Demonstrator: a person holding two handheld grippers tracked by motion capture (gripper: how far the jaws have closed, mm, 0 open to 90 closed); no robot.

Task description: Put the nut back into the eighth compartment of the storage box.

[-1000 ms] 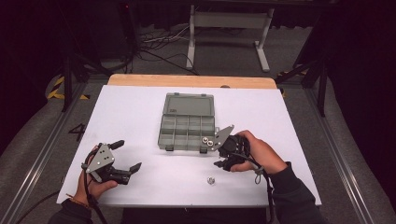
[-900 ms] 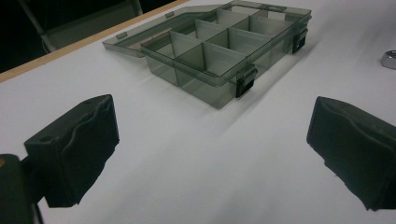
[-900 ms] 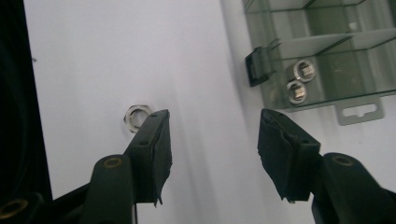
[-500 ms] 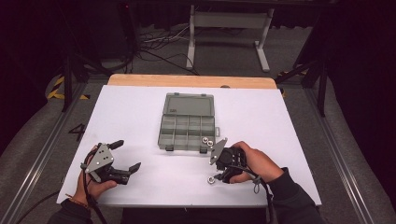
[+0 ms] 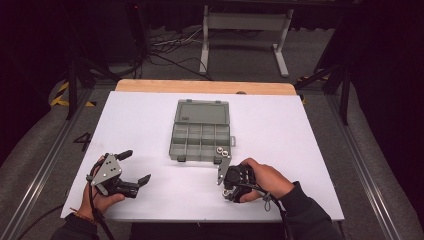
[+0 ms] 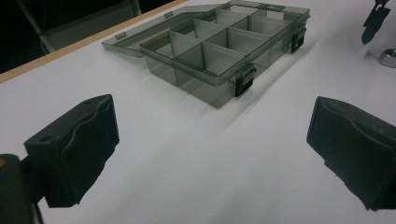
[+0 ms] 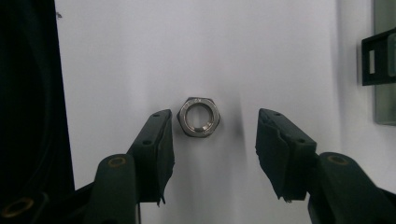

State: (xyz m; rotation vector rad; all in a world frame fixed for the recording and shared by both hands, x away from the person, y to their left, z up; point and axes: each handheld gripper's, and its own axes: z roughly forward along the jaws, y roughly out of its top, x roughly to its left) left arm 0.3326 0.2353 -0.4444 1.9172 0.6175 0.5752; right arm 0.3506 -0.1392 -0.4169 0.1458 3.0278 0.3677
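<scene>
A steel hex nut (image 7: pixel 199 116) lies flat on the white table and also shows at the edge of the left gripper view (image 6: pixel 387 57). My right gripper (image 7: pixel 212 128) points straight down over it, open. The nut sits between the two fingers, close to the left pad (image 7: pixel 156 140), and neither pad presses on it. In the high view the right gripper (image 5: pixel 231 186) covers the nut near the table's front edge. A smoky clear organizer box (image 5: pixel 200 135) lies open with its lid back. My left gripper (image 5: pixel 137 166) rests open at the front left, with nothing between its pads (image 6: pixel 79 144).
Two or three shiny nuts (image 5: pixel 221 151) lie in the box's front right compartment. The box's black latch (image 7: pixel 378 56) lies just right of the right gripper. A wooden strip (image 5: pixel 205 86) borders the table's far edge, with stands and cables on the floor beyond.
My right gripper has moved toward the front edge and sunk over the loose nut, which it now covers in the high view. The left gripper has stayed put.
</scene>
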